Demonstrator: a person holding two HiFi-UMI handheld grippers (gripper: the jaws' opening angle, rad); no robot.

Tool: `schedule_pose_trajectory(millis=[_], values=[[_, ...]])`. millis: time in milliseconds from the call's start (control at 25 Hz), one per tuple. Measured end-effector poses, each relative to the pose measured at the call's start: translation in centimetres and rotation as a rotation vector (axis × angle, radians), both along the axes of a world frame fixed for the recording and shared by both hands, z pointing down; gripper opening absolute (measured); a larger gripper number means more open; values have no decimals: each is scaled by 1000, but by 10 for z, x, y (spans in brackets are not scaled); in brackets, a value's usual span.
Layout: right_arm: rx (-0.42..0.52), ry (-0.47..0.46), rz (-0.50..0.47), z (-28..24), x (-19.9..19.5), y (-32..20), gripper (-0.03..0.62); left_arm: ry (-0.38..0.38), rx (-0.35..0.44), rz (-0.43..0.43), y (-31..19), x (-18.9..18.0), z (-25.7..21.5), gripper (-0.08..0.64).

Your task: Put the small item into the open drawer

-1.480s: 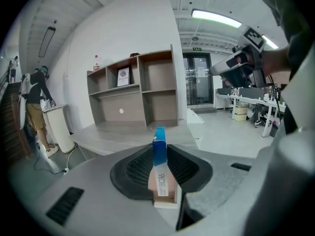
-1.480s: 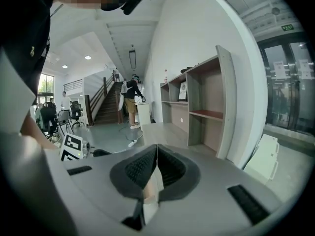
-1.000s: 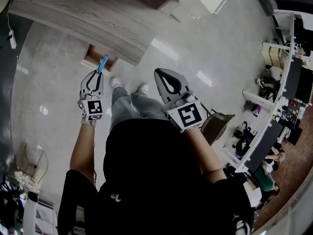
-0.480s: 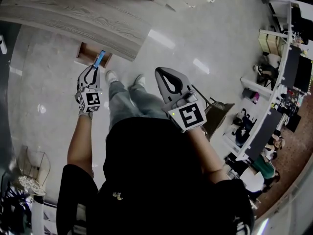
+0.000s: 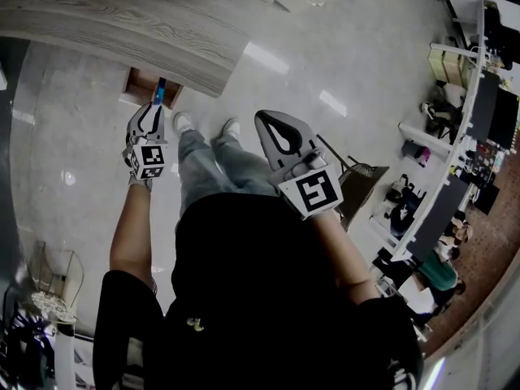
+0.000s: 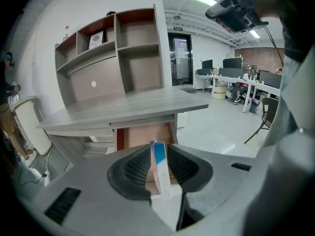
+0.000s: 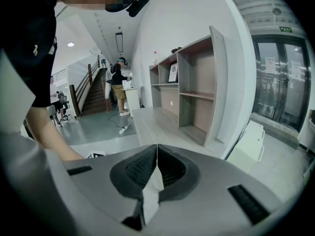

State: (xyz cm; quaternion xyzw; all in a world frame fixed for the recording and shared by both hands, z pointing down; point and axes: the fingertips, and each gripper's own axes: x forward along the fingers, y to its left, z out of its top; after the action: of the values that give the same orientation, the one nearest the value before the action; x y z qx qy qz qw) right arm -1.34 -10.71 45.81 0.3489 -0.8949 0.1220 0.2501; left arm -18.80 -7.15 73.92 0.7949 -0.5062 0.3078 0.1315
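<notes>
Left gripper [image 6: 158, 150] is pinching small item [image 6: 159, 170], a thin blue-topped box or card (blurry), upright, just short of open drawer [image 6: 146, 136]. Desktop [image 5: 122, 19] is overhanging drawer's back. Right gripper [image 7: 156, 153] is hanging pressed together, empty, well right of drawer.

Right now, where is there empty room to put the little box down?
The open drawer shows a bare brown inside between its side walls, though the left gripper and its small box hide the front. The grey desk top above is bare too. One upper shelf is taken by a framed picture.
</notes>
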Motion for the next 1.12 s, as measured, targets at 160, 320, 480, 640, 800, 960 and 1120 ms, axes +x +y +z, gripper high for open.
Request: schedule_pose_trajectory(millis=[160, 320, 480, 640, 800, 960, 1120], values=[[-2, -6, 0, -2, 0, 1, 12, 4, -3, 0, 1, 2, -5, 94], [1, -16, -5, -3, 2, -1, 12, 3, 1, -4, 2, 5, -11, 94], [9, -29, -16, -5, 3, 0, 12, 2, -2, -25, 1, 6, -21, 94], [25, -58, -23, -15, 4, 0, 14, 25, 0, -62, 0, 6, -42, 92], [38, -80, -36, -23, 6, 2, 13, 86, 23, -108, -9, 8, -79, 89], [54, -108, -38, -34, 10, 1, 12, 116, 59, -136, -16, 11, -118, 41], [85, -131, -44, -46, 15, -2, 12, 131, 96, -144, -21, 17, -157, 3]])
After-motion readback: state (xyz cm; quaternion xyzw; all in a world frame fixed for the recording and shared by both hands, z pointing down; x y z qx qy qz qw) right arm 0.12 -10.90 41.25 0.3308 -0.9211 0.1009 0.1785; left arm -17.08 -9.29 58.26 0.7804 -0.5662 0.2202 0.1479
